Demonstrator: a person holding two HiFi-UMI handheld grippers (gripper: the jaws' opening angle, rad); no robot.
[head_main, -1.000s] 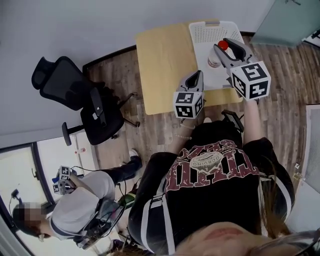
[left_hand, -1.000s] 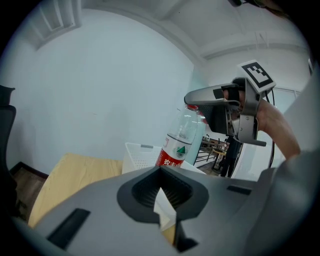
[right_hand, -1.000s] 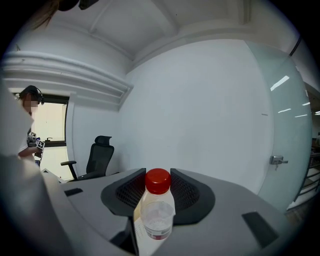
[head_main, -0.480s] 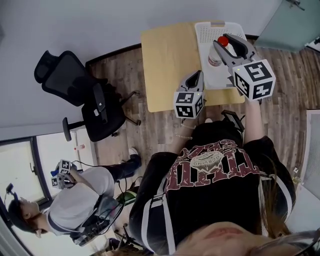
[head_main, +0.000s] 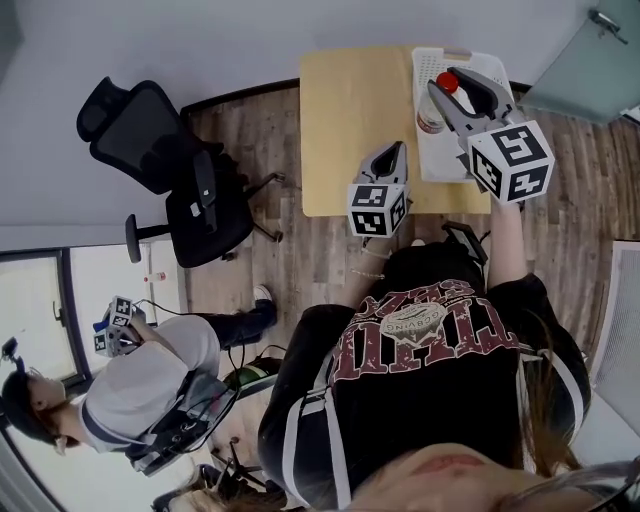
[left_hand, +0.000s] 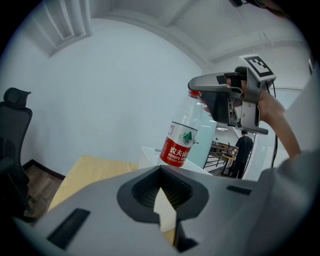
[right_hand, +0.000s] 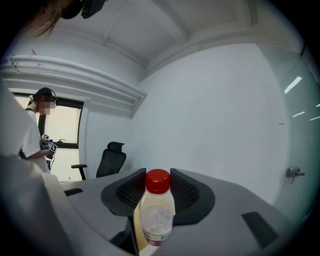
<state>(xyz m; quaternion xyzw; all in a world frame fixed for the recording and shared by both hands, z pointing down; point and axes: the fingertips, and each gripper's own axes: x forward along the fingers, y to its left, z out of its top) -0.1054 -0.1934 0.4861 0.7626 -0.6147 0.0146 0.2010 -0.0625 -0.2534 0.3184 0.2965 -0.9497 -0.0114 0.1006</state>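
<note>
Two hand-held grippers up over a pale wooden bench (head_main: 350, 110), seen from above. Far left, on the wood floor (head_main: 250, 230): a black office chair (head_main: 160, 165), well apart from the bench. Below that, at the lower left: a second person (head_main: 140, 385) in a grey top, with a small marker-covered device (head_main: 110, 335) in hand. Moving right: the left hand-held gripper (head_main: 396, 150) over the bench's near edge, pointing away from the body, its marker cube (head_main: 378, 208) just above a black printed shirt (head_main: 420, 350). Jaws narrow, all but together, with nothing between them; only a pale sliver showing through the slit in the left gripper view. Right of it and farther out: the right hand-held gripper (head_main: 455, 92), clamped on a clear water bottle (head_main: 431, 112) with a red cap (head_main: 446, 82) and a red label (left_hand: 176, 152). Gripped high, near the neck, with the cap centred between the dark ribbed pads (right_hand: 187, 192) in the right gripper view. Hangs roughly upright, leaning a little, its base free in the air in the left gripper view. Directly under it in the head view: a white perforated basket (head_main: 440, 60) on the right part of the bench, reaching the far edge. Second marker cube (head_main: 510, 160) at the rear of that gripper, over the bench's near right corner. Farthest right, at the top corner: a frosted glass door (head_main: 585, 60) with a metal handle (head_main: 603, 20).
</note>
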